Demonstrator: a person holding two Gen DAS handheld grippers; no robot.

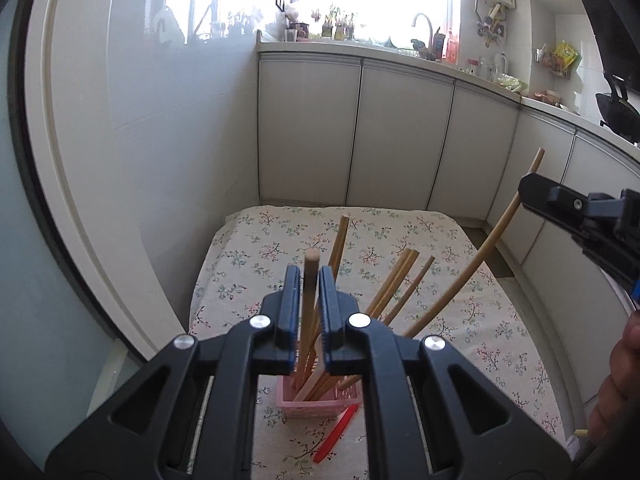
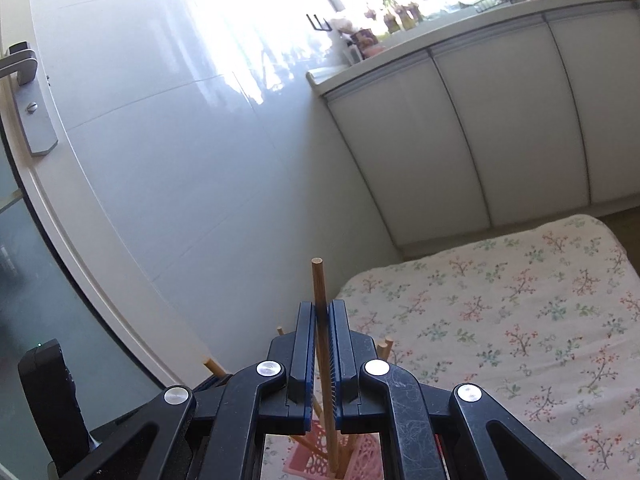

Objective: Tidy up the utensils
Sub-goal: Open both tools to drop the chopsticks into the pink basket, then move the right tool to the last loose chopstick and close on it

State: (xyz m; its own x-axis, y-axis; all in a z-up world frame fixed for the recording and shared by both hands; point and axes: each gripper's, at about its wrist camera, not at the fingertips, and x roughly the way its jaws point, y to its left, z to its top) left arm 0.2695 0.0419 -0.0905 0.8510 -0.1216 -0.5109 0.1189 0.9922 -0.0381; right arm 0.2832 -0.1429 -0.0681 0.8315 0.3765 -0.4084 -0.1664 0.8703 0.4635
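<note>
A pink basket [image 1: 304,404] on the floral-cloth table [image 1: 400,232] holds several wooden chopsticks [image 1: 394,284] and a white utensil [image 1: 316,376]. My left gripper [image 1: 309,274] straddles a pale wooden stick [image 1: 311,260] that stands in the basket. A thin gap shows beside the stick, so the jaws stand slightly open around it. My right gripper [image 2: 322,307] is shut on a dark brown chopstick [image 2: 319,280] whose lower end reaches into the pink basket [image 2: 360,460]. From the left wrist view, the right gripper [image 1: 526,194] comes in from the right, holding that long chopstick [image 1: 472,264] slanted.
A red plastic utensil [image 1: 336,436] lies on the cloth beside the basket. White cabinets [image 1: 400,140] stand behind the table and a tiled wall [image 1: 160,140] to its left. A person's hand [image 1: 616,400] shows at the right edge. A door handle [image 2: 20,64] is at far left.
</note>
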